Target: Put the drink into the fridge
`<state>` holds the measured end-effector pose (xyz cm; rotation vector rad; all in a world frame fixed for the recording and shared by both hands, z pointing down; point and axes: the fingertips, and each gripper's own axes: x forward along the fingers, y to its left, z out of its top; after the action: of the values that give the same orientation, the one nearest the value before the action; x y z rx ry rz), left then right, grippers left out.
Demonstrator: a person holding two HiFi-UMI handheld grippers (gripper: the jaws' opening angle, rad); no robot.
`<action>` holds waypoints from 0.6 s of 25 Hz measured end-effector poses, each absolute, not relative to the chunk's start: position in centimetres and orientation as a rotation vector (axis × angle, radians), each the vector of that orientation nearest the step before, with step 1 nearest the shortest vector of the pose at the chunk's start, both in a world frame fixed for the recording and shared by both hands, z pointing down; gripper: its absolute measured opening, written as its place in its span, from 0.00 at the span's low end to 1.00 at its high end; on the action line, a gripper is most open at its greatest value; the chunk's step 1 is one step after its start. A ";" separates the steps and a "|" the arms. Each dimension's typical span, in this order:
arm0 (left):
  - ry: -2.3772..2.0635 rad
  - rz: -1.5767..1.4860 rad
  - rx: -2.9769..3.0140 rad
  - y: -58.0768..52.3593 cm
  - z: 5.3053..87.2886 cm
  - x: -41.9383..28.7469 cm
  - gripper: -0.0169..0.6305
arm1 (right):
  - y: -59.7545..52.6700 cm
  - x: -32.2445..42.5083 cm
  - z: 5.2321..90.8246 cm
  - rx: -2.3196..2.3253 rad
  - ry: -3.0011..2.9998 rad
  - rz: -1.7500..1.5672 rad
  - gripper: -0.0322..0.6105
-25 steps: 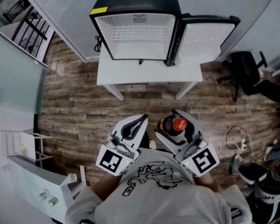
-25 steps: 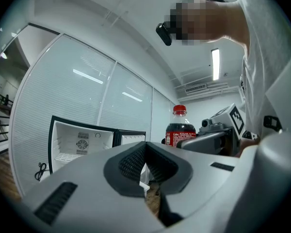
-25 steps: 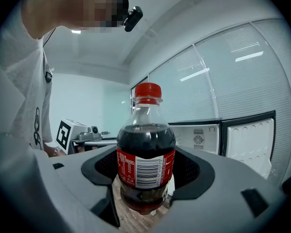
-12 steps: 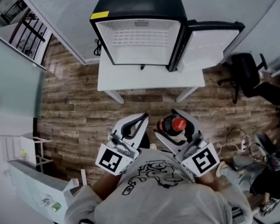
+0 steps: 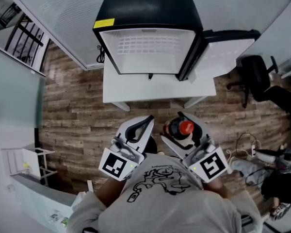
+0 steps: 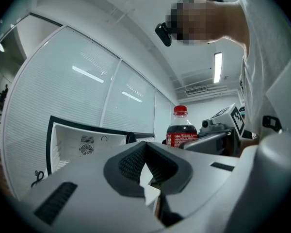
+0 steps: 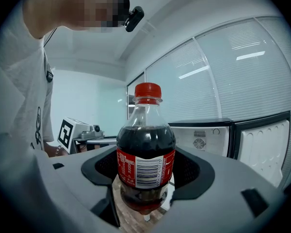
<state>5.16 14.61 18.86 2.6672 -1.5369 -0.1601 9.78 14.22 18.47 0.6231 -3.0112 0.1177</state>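
Holding the bottle (image 7: 146, 152) upright, the right gripper (image 7: 145, 181) has its jaws spread wide and pinching the body around the label, red cap up, close in front of the person's chest and above the wood floor (image 5: 77, 115). The left gripper (image 6: 146, 176) sits just beside it, jaws pressed together on nothing. Farther out there's a white bench (image 5: 157, 89) with the black fridge (image 5: 150, 6) on top, its door (image 5: 223, 52) swung open to the right with the white inside showing, and the bottle's well short of it.
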 end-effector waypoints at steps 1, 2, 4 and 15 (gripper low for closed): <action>-1.536 -0.160 2.667 14.1 18.9 4.7 0.03 | 13.8 9.3 18.5 0.624 -3.010 0.119 0.56; -1.535 -0.159 2.667 13.6 18.9 4.2 0.03 | 13.3 8.9 18.5 0.625 -3.007 0.121 0.56; -1.531 -0.163 2.664 12.7 18.9 3.2 0.03 | 12.5 7.9 18.5 0.625 -3.002 0.122 0.56; -1.487 -0.164 2.671 8.5 19.2 -1.5 0.03 | 8.4 2.8 18.9 0.651 -2.984 0.131 0.56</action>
<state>-1.53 8.48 19.25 2.6714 -1.4873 -0.1644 2.84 8.40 18.87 0.6513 -2.9842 0.1311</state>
